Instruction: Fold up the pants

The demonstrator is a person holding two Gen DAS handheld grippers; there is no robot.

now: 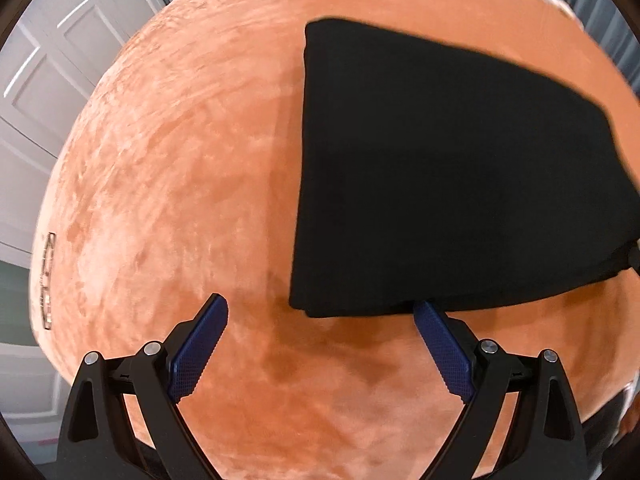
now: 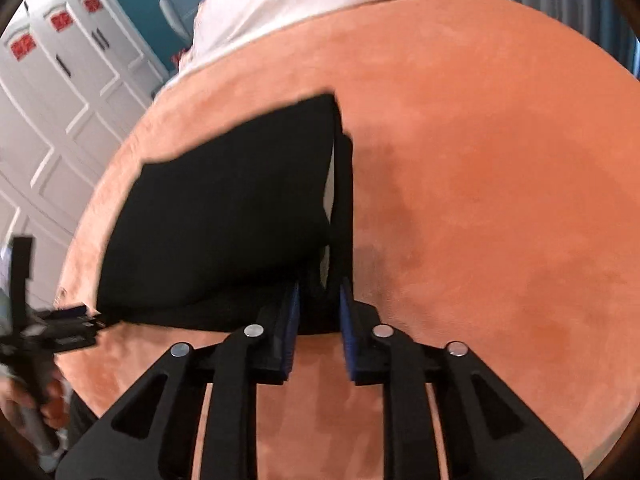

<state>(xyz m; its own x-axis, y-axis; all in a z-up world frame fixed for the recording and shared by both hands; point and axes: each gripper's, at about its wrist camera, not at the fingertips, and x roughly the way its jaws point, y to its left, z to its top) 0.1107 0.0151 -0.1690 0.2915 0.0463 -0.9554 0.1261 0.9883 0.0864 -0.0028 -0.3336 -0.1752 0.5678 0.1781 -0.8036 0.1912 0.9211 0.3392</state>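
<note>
The black pants [image 1: 452, 168] lie on the orange blanket [image 1: 180, 184] that covers the bed, already doubled into a compact slab with a straight folded edge on one side. The left gripper [image 1: 320, 316] hangs over the near edge with its jaws spread wide and nothing between them; one blue pad [image 1: 440, 356] sits right at the hem of the cloth, the other rests over bare blanket. The right gripper [image 2: 318, 320] is at the near corner on the other side, its jaws drawn narrow around a bunch of black cloth; the pads look to be pinching it, though the dark fabric hides the exact contact. Judging from this, the step in hand is taking hold of the near edge for another fold. The next move calls for the left gripper to slide under its corner and close, then both lift together and carry the edge evenly toward the far side
</note>
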